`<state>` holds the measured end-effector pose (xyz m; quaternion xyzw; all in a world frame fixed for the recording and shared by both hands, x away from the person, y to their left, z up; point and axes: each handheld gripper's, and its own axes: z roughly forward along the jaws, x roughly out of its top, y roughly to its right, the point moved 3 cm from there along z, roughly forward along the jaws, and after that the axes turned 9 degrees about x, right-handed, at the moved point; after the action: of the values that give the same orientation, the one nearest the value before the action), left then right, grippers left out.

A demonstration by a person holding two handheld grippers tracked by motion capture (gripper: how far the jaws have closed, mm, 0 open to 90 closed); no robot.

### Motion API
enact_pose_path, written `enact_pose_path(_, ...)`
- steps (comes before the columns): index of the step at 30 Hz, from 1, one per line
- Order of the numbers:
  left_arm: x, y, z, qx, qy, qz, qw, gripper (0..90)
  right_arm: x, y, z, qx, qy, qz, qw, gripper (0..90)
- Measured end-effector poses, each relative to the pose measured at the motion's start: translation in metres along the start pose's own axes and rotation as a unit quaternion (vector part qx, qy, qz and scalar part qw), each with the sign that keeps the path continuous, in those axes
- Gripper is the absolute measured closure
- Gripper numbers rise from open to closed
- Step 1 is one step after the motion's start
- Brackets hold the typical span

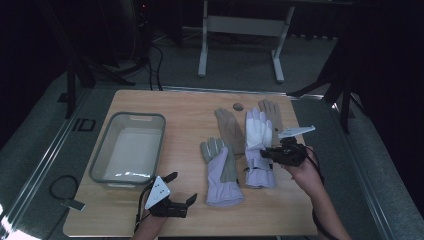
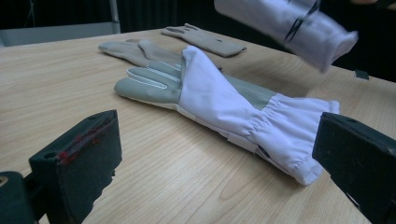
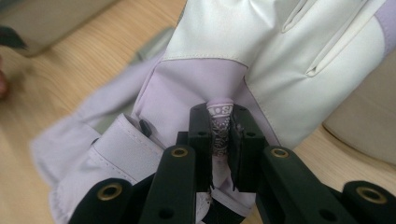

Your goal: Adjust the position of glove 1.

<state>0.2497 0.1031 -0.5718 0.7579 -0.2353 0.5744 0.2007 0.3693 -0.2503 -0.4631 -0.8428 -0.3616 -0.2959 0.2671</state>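
Note:
My right gripper is shut on a pinched fold near the cuff of a white and lavender glove, lifted off the table at the right. In the right gripper view the jaws clamp that fold and the glove hangs beyond them. A second lavender and grey glove lies flat at mid-table, cuff toward me. My left gripper rests open near the front edge, left of that glove. In the left gripper view that glove lies ahead between the wide-apart jaws, and the lifted glove hangs at the upper right.
Two tan gloves lie flat behind the lavender ones. A clear plastic bin stands on the left of the wooden table. A small dark object lies near the far edge. The floor and a stand's legs lie beyond.

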Motion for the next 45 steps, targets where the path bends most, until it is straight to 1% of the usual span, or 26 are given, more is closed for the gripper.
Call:
enact_pose_path(2, 0.000, 0.000, 0.000, 0.001, 0.000, 0.000, 1.0000, 1.4, 0.006, -0.011, -0.004, 0.000, 0.005, 0.001, 1.0000, 80.9)
enact_pose_path(3, 0.000, 0.000, 0.000, 0.001, 0.000, 0.000, 1.0000, 1.4, 0.010, -0.020, -0.005, -0.001, 0.008, 0.000, 1.0000, 80.9)
enact_pose_path(4, 0.000, 0.000, 0.000, 0.001, 0.000, 0.000, 1.0000, 1.4, 0.010, -0.020, -0.005, -0.001, 0.008, 0.000, 1.0000, 80.9)
enact_pose_path(5, 0.000, -0.001, 0.000, 0.001, 0.001, -0.001, 1.0000, 1.4, 0.017, -0.036, -0.004, 0.004, 0.007, -0.002, 1.0000, 80.8)
enact_pose_path(9, 0.000, 0.000, -0.001, 0.001, 0.003, -0.001, 1.0000, 1.4, 0.024, -0.057, 0.003, 0.009, -0.003, -0.008, 0.9999, 80.8)
enact_pose_path(10, 0.000, 0.000, -0.001, 0.001, 0.003, -0.001, 1.0000, 1.4, 0.026, -0.060, 0.006, 0.010, -0.006, -0.010, 0.9999, 80.9)
enact_pose_path(13, 0.000, 0.000, -0.001, 0.002, 0.004, -0.002, 1.0000, 1.4, 0.029, -0.073, 0.015, 0.015, -0.009, -0.005, 0.9998, 80.8)
enact_pose_path(17, 0.000, -0.001, -0.001, 0.003, 0.006, -0.005, 1.0000, 1.3, 0.030, -0.083, 0.025, 0.016, -0.017, 0.001, 0.9997, 80.8)
enact_pose_path(18, 0.000, -0.001, -0.001, 0.003, 0.006, -0.005, 1.0000, 1.4, 0.030, -0.086, 0.028, 0.020, -0.020, 0.001, 0.9996, 80.7)
enact_pose_path(20, 0.000, -0.001, -0.001, 0.002, 0.006, -0.006, 1.0000, 1.4, 0.030, -0.088, 0.032, 0.017, -0.023, 0.002, 0.9996, 80.8)
enact_pose_path(22, 0.000, -0.001, -0.001, 0.002, 0.005, -0.004, 1.0000, 1.3, 0.030, -0.091, 0.038, 0.021, -0.026, 0.005, 0.9994, 80.7)
enact_pose_path(23, 0.000, -0.001, -0.001, 0.002, 0.005, -0.003, 1.0000, 1.4, 0.029, -0.093, 0.044, 0.019, -0.033, 0.006, 0.9993, 80.7)
enact_pose_path(25, 0.000, -0.001, -0.001, 0.002, 0.004, -0.003, 1.0000, 1.4, 0.027, -0.094, 0.052, 0.020, -0.040, 0.010, 0.9990, 80.7)
enact_pose_path(27, 0.000, -0.001, -0.001, 0.002, 0.004, -0.003, 1.0000, 1.4, 0.024, -0.095, 0.062, 0.013, -0.050, 0.008, 0.9986, 80.6)
enact_pose_path(29, 0.000, -0.001, -0.001, 0.002, 0.004, -0.003, 1.0000, 1.4, 0.023, -0.094, 0.066, 0.011, -0.053, 0.008, 0.9985, 80.6)
enact_pose_path(30, 0.000, -0.001, -0.001, 0.002, 0.004, -0.001, 1.0000, 1.4, 0.021, -0.094, 0.071, 0.006, -0.063, 0.008, 0.9980, 80.6)
enact_pose_path(32, 0.000, -0.001, -0.001, 0.001, 0.004, -0.002, 1.0000, 1.4, 0.018, -0.091, 0.080, -0.001, -0.072, 0.015, 0.9973, 80.4)
enact_pose_path(35, 0.000, -0.001, 0.000, 0.001, 0.003, -0.002, 1.0000, 1.4, 0.015, -0.089, 0.087, -0.011, -0.078, 0.017, 0.9968, 80.4)
enact_pose_path(41, 0.000, 0.000, 0.000, 0.001, 0.003, -0.002, 1.0000, 1.4, 0.009, -0.087, 0.102, -0.032, -0.092, 0.012, 0.9951, 80.2)
enact_pose_path(45, 0.000, 0.000, 0.000, 0.001, 0.002, -0.001, 1.0000, 1.4, 0.002, -0.085, 0.113, -0.036, -0.095, 0.010, 0.9948, 79.4)
